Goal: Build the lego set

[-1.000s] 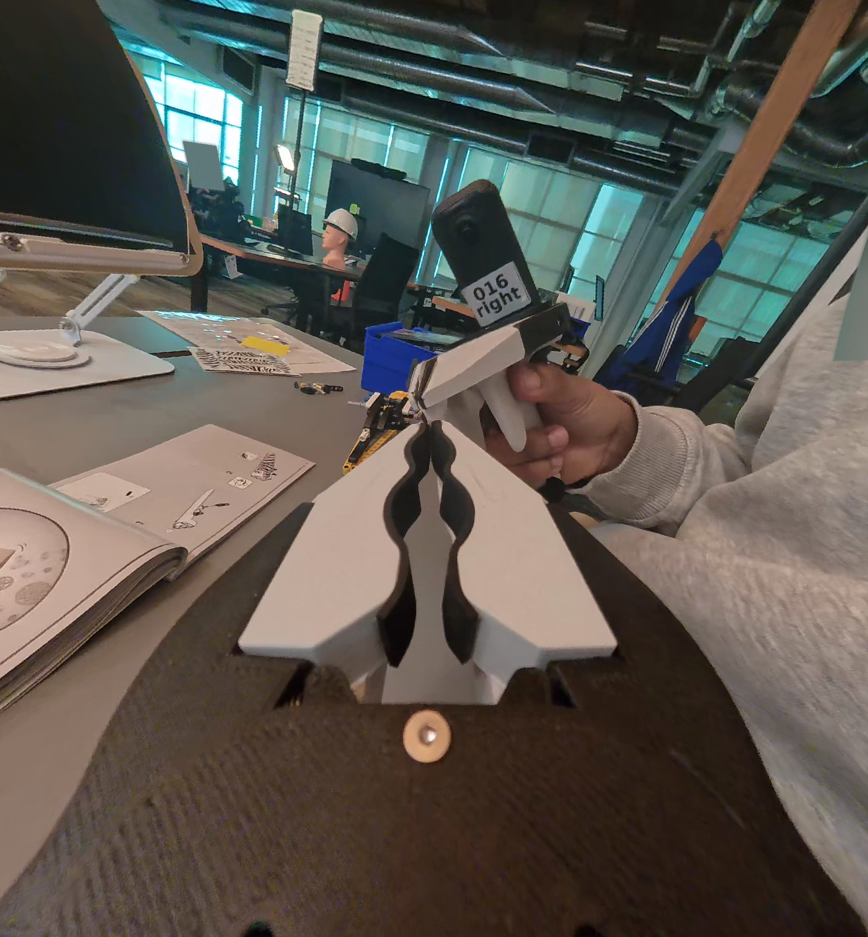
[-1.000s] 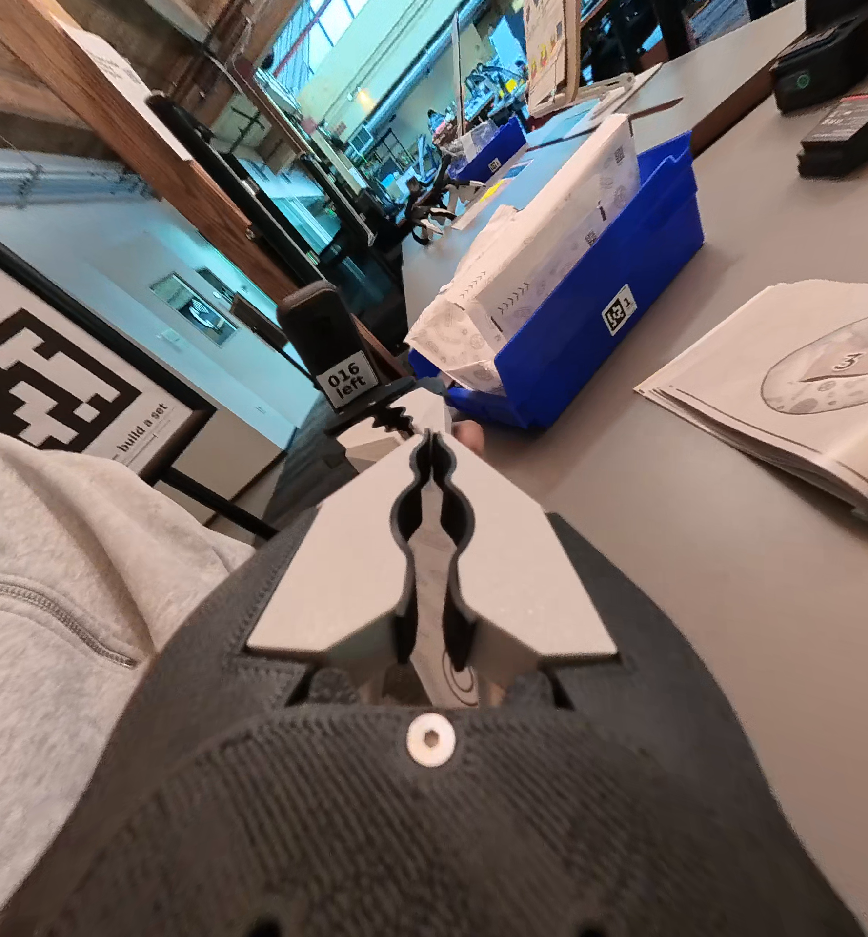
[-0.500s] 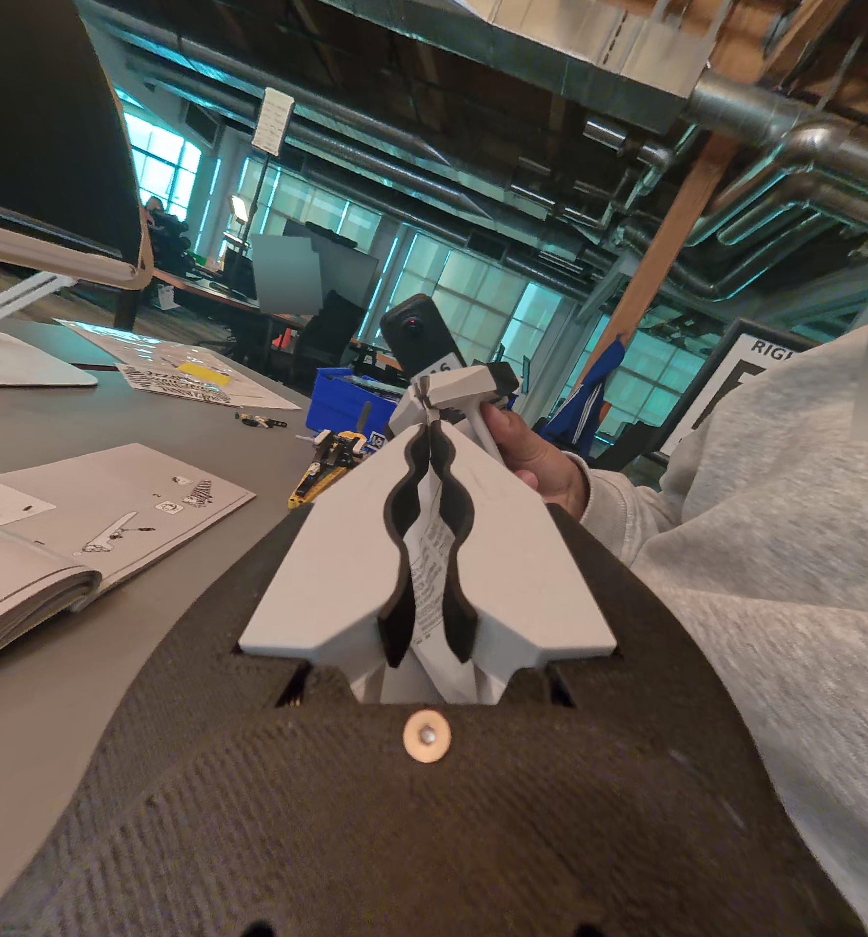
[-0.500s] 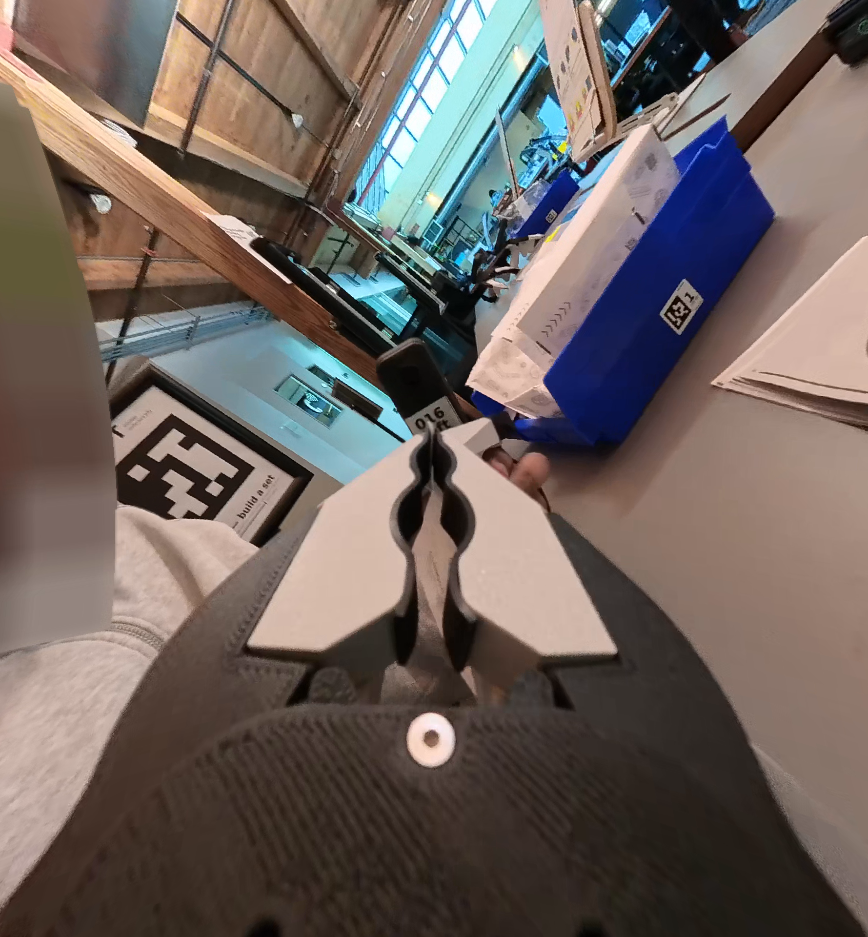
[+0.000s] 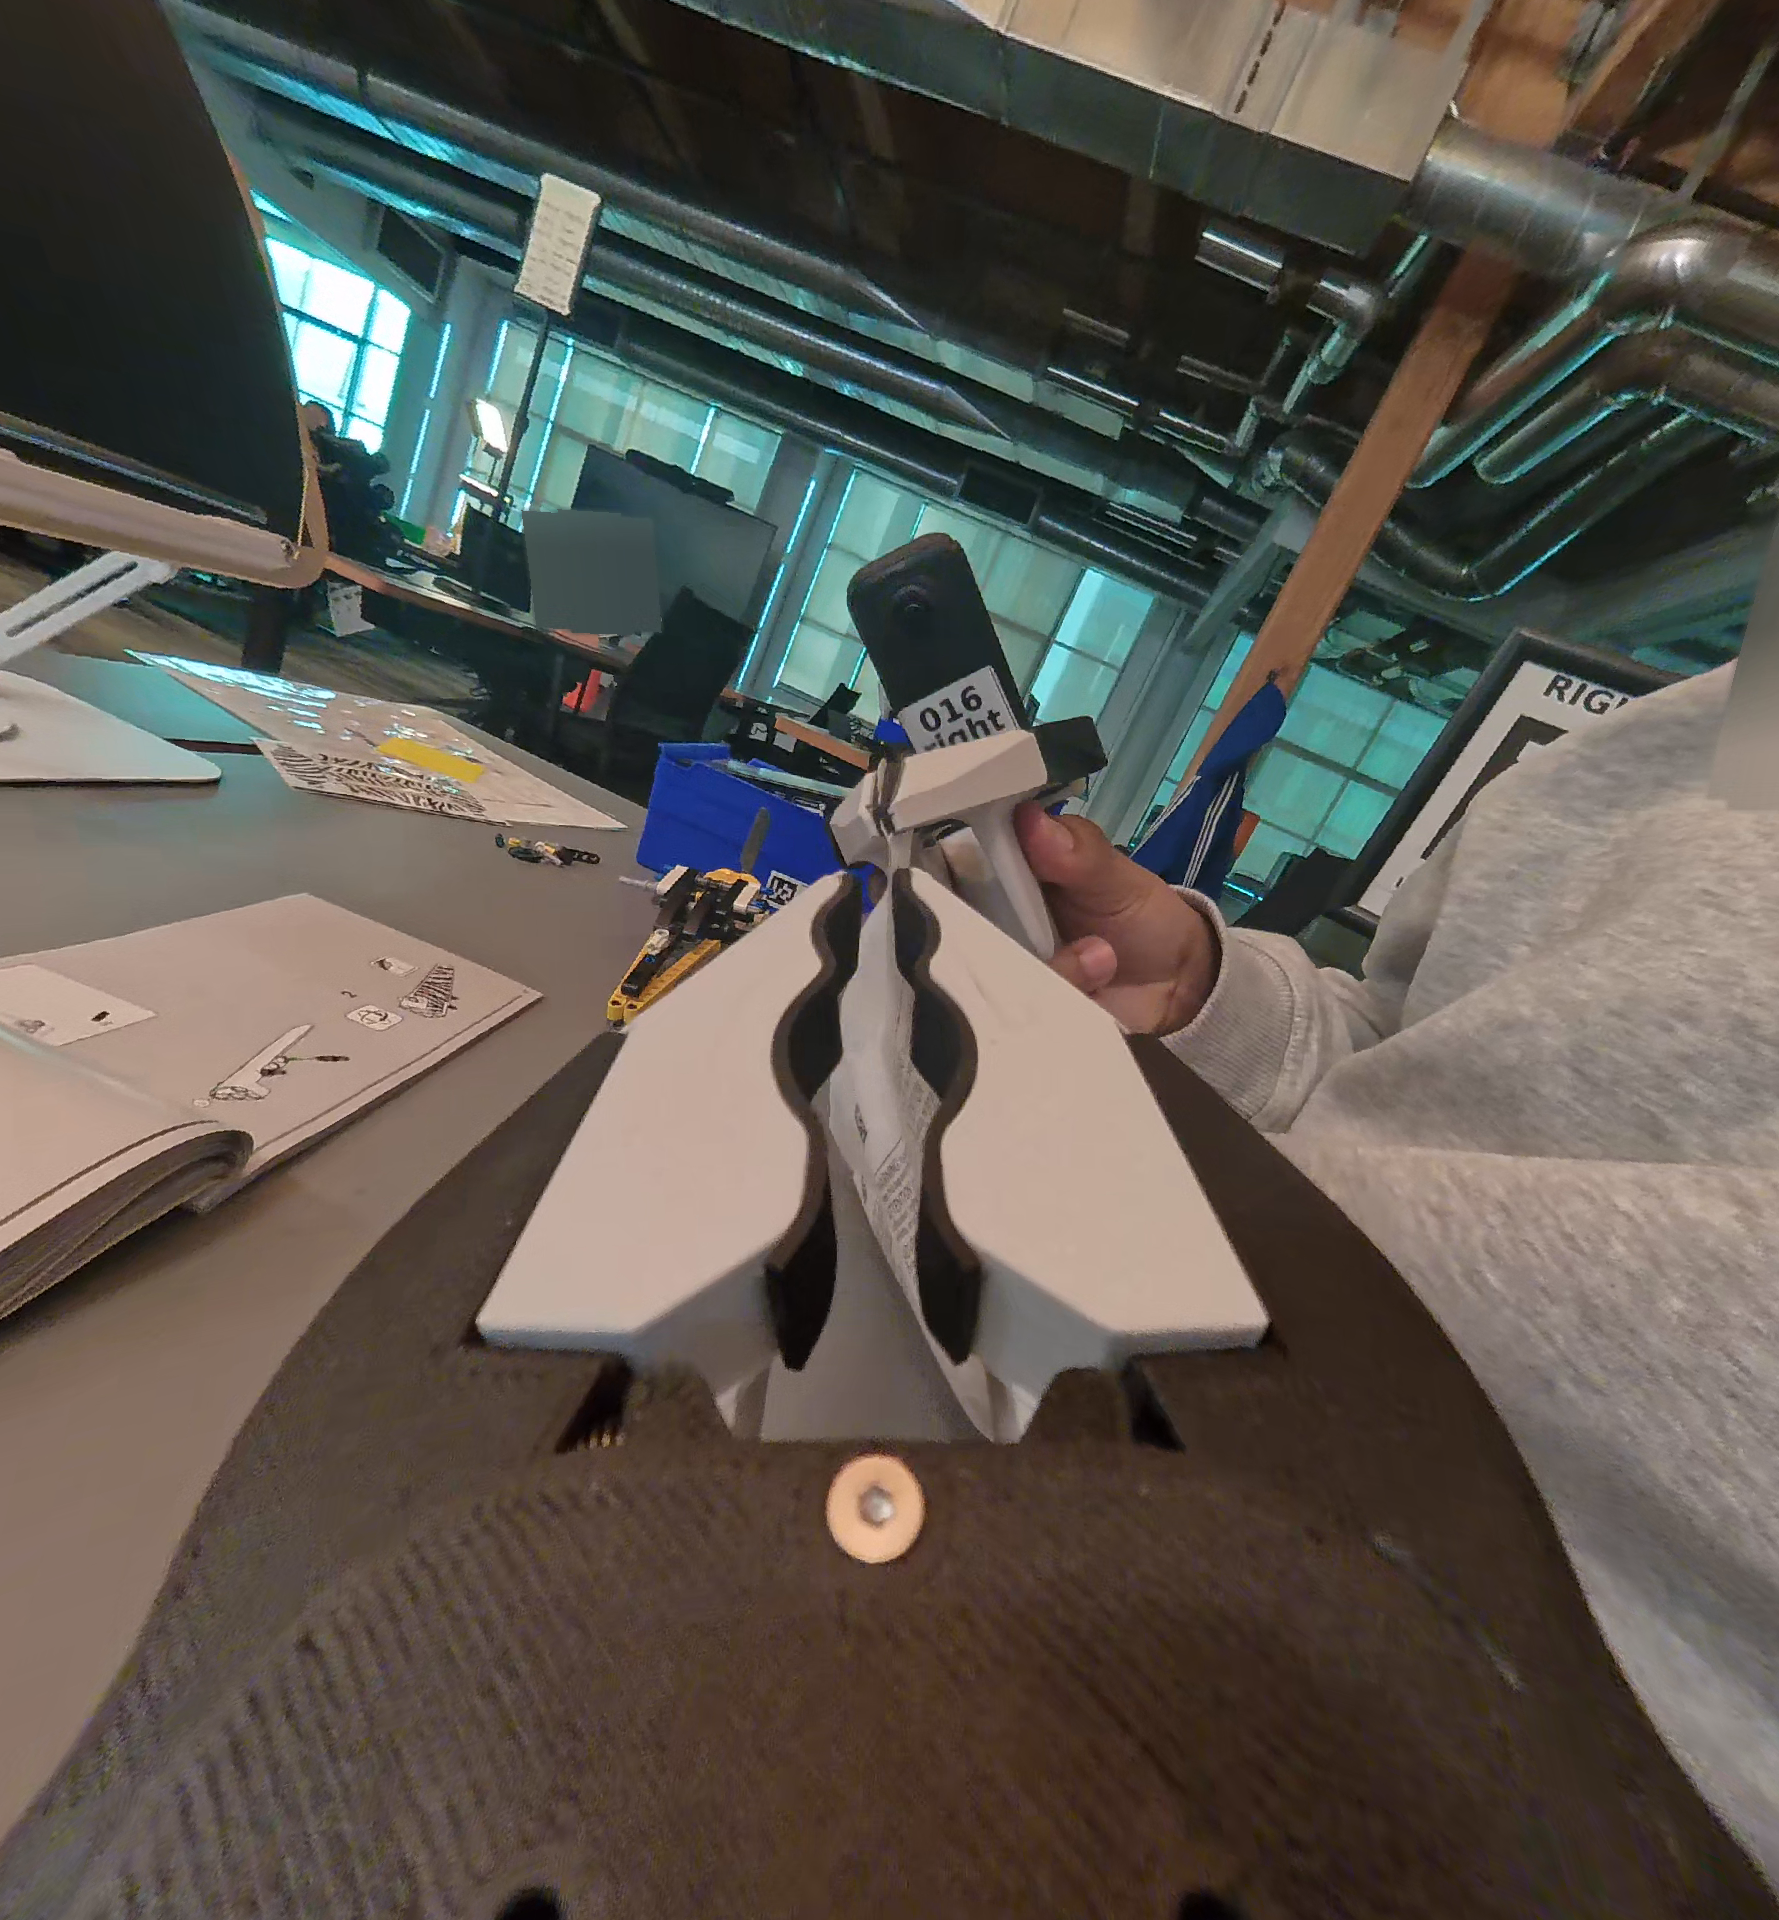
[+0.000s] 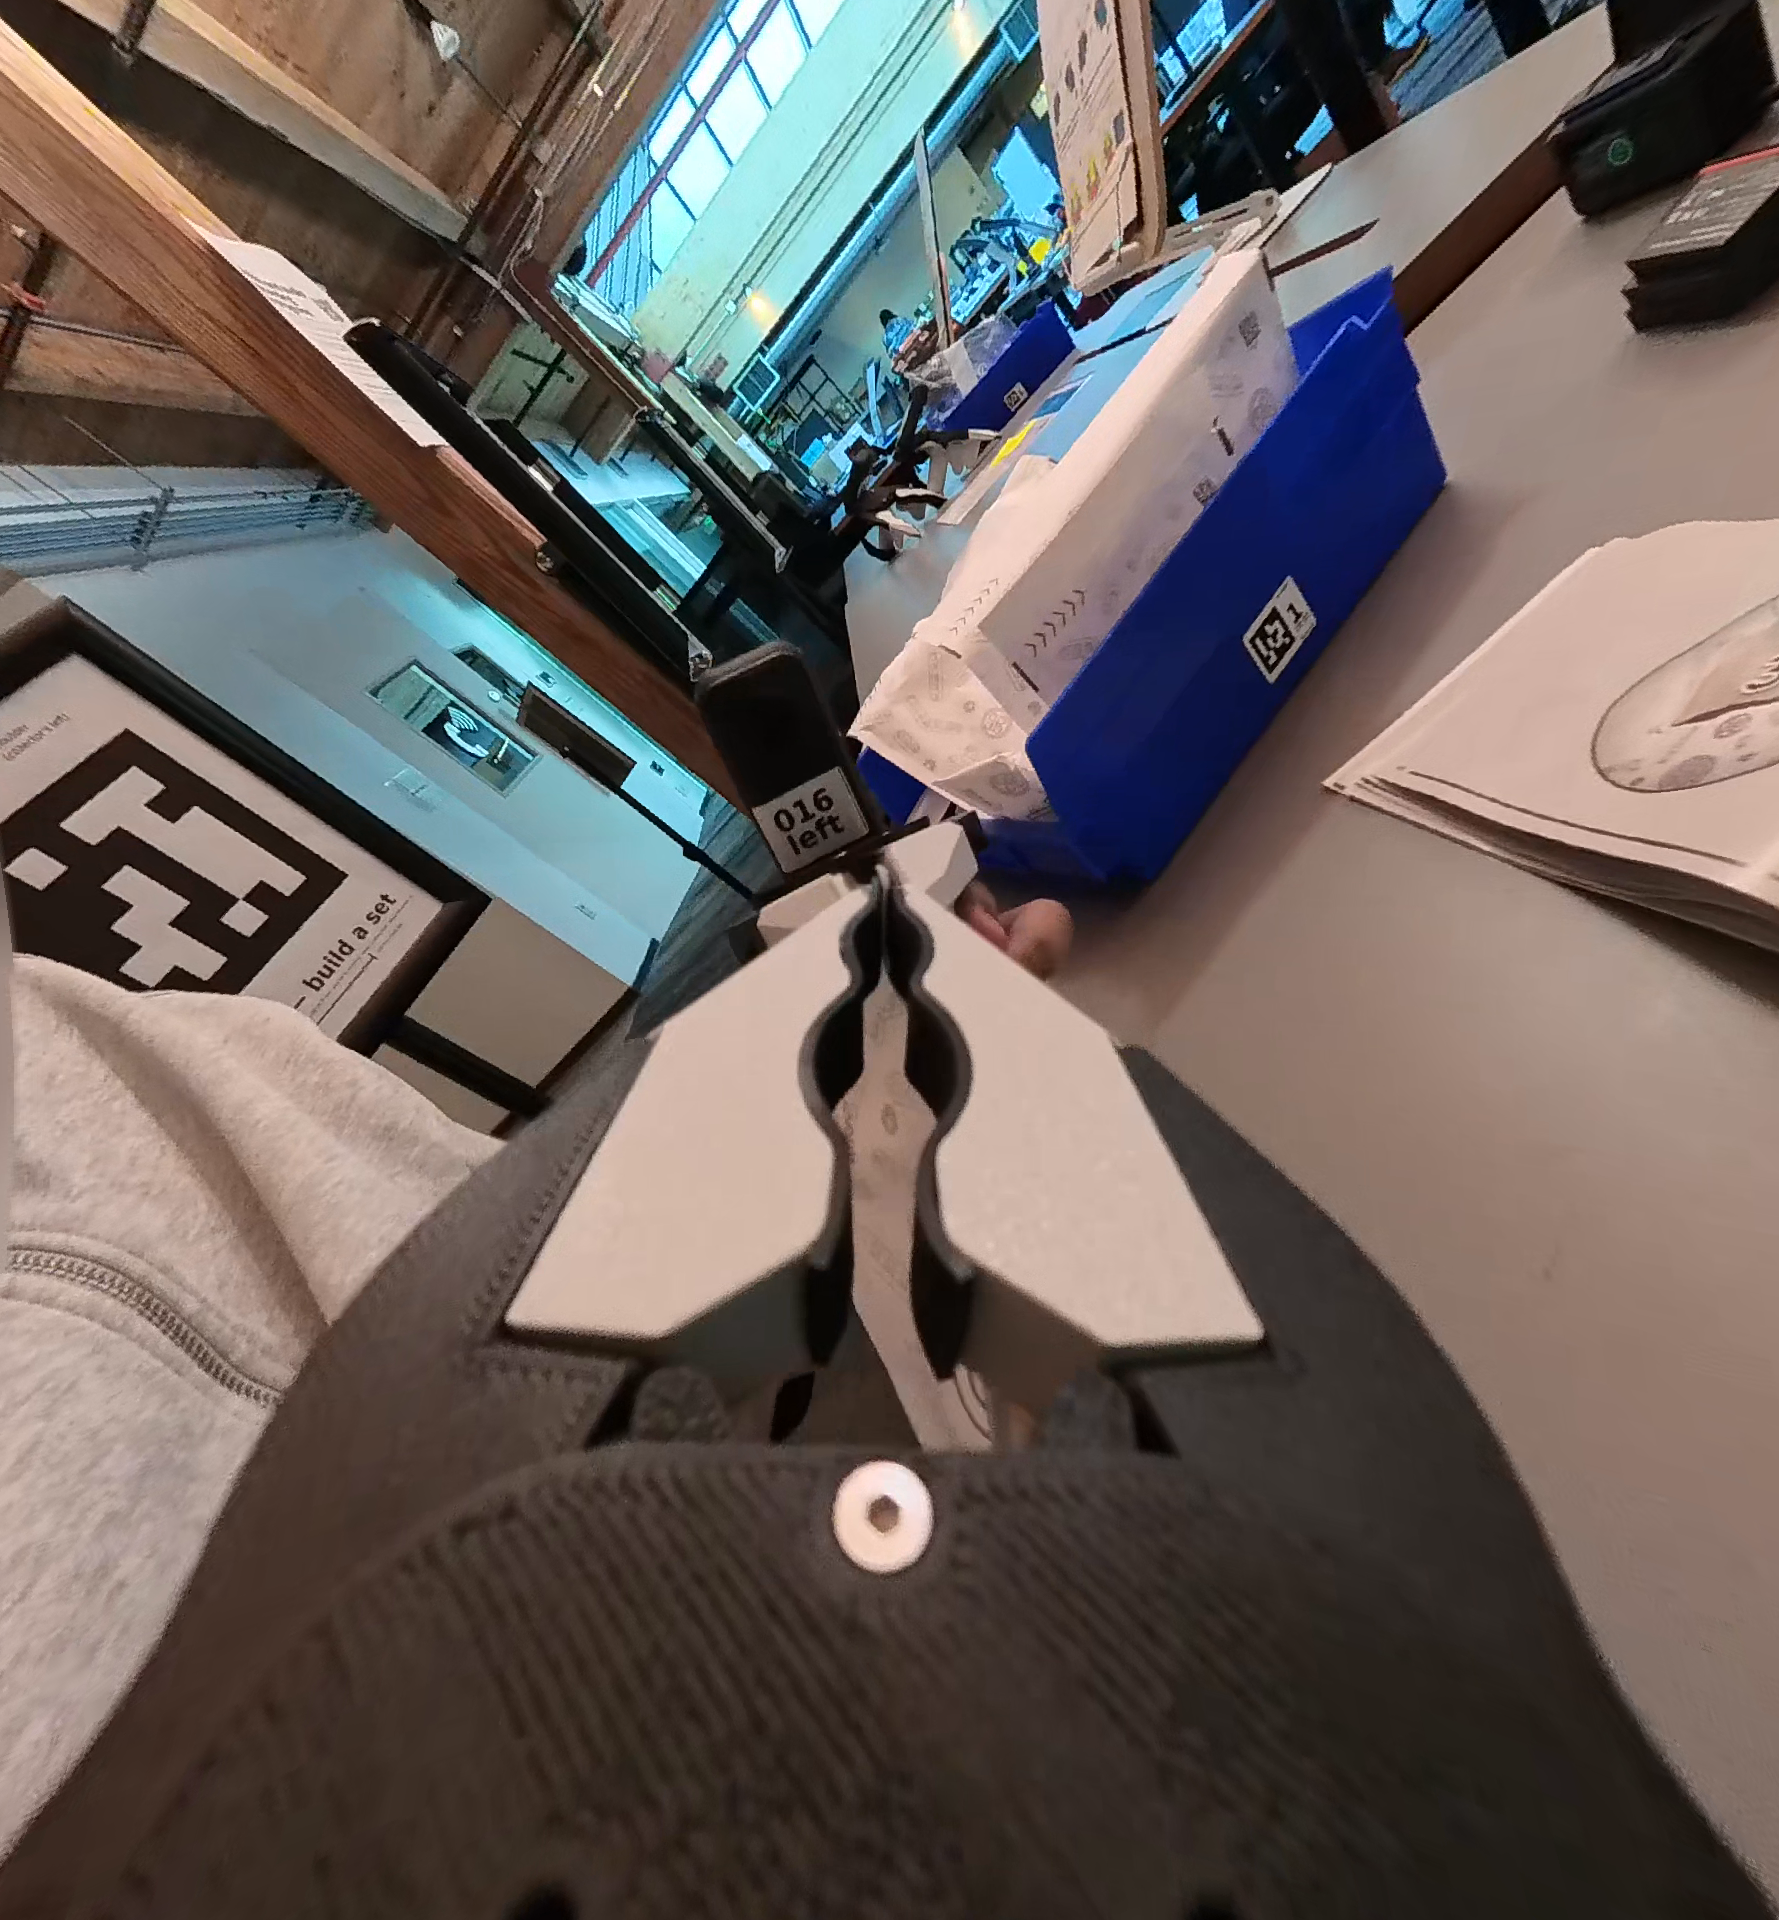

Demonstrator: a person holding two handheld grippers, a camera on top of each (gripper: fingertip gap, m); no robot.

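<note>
Both grippers are closed on one white paper bag [image 5: 890, 1081], held above the near edge of the table between them. We see the left gripper [image 5: 869, 883] with its jaws nearly together, the bag pinched between the dark wavy pads. We see the right gripper [image 6: 883, 894] likewise nearly closed on the bag [image 6: 880, 1195], whose printed paper runs down between its fingers. In the left wrist view the right gripper [image 5: 880, 816] appears just beyond the left one's tips, clamping the bag's upper end, with a hand [image 5: 1113, 935] around its handle.

The bag is crumpled white paper with small dark print; we cannot tell its contents.

On the grey table [image 5: 241, 852], from left to right in the left wrist view, we note an open instruction booklet [image 5: 189, 1049] at near left, a small loose piece [image 5: 542, 852] farther off, and a partly built yellow and black model [image 5: 687, 925] just left of the left gripper's tips. A blue bin [image 6: 1228, 644] stands on the table beyond; it holds white paper bags [image 6: 1124, 499], one leaning out over its near end.

Pipes and ducts run overhead, with tall windows at the far wall.
</note>
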